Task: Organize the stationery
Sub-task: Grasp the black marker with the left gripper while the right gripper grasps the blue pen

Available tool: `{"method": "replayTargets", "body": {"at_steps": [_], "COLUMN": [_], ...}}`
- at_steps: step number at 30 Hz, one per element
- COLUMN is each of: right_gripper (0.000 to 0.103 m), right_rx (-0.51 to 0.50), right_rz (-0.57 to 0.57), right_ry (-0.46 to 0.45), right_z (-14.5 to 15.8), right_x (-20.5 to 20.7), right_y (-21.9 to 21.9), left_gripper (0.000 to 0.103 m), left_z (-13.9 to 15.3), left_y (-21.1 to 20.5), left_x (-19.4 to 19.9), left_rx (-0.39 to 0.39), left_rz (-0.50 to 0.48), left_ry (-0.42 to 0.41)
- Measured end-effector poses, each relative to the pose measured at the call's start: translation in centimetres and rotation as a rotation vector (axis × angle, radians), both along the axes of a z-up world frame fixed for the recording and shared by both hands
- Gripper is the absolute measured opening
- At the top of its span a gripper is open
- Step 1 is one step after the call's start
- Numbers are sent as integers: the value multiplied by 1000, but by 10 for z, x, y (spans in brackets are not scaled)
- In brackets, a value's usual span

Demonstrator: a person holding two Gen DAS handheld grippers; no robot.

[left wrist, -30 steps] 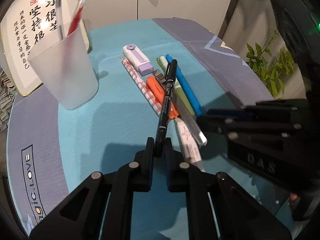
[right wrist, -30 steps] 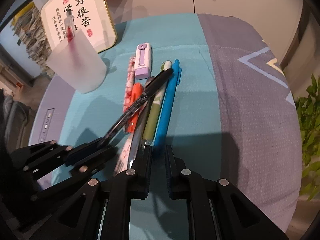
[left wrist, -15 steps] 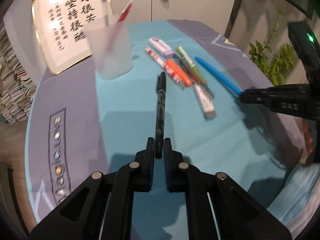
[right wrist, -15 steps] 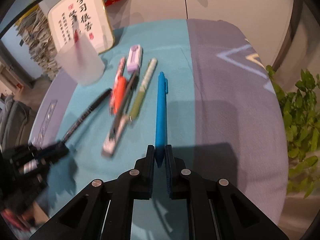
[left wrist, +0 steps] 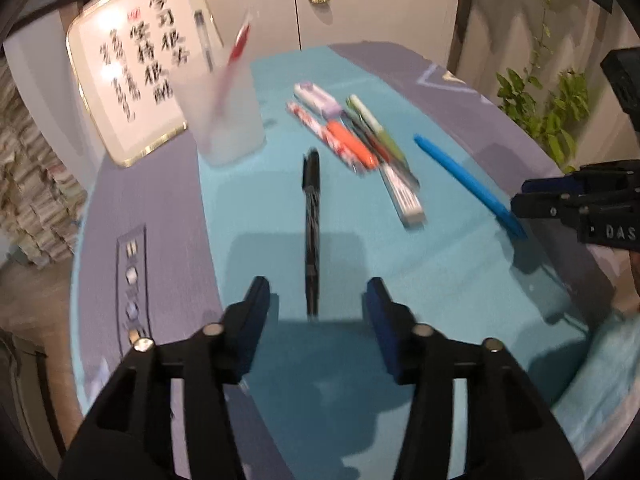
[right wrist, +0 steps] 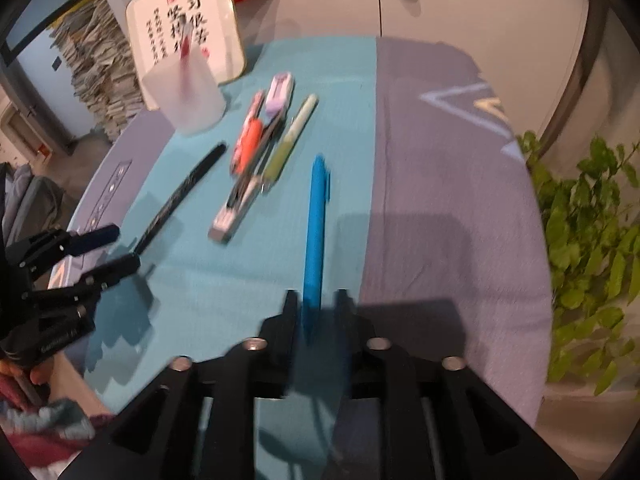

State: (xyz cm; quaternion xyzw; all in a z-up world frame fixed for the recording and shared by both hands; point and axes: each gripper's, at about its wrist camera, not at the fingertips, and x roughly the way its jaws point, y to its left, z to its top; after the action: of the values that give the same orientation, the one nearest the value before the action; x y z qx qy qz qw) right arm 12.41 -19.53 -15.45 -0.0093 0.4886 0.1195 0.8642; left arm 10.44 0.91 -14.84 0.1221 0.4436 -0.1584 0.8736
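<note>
Both pens have come away from the pile: the black pen (left wrist: 311,220) lies on the teal cloth (left wrist: 420,280) between the opening jaws of the left gripper (left wrist: 316,300), untouched; the blue pen (right wrist: 315,232) lies between the right gripper's (right wrist: 316,304) opening jaws, near the cup (left wrist: 224,120)

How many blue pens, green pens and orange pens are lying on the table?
blue pen: 1
green pen: 1
orange pen: 1
Total: 3
</note>
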Motion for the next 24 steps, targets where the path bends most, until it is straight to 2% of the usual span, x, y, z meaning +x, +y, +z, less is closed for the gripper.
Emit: {"method": "replayTargets", "body": {"at_steps": [2,4,11,13,15,17,21,24], "right_gripper": [61,61,61,61,61,61,61,61], "right_rx": [-29,-51,-41,-53,-80,-84,15,-11], "right_rz": [-15,-23,-46,-60,-79,-81,-62,-71], "right_ry": [-33,-76,-67,-103,-180,-208,-135,-103], "right_z": [4,9,10,10,15,18,14,6], "right_x": [8,16,47,49,51,53,64,71], "right_y": [2,5,10,11,11,11,8,9], "left_gripper": [49,49,49,49,49,49,49,49], "left_z": [4,6,6,5,3,0,-6,-9], "left_y": [-8,-16,-30,-30,-29,-28,-28,-28], "left_x": [12,24,57,60,63,67,75,80], "left_rx": [6,2,-32,-33,-37,-41,-41,-38], "left_rz": [-15,-15,8,10,9,13,15,15], "left_ry": [-7,-5,18,21,28,38,56,63]}}
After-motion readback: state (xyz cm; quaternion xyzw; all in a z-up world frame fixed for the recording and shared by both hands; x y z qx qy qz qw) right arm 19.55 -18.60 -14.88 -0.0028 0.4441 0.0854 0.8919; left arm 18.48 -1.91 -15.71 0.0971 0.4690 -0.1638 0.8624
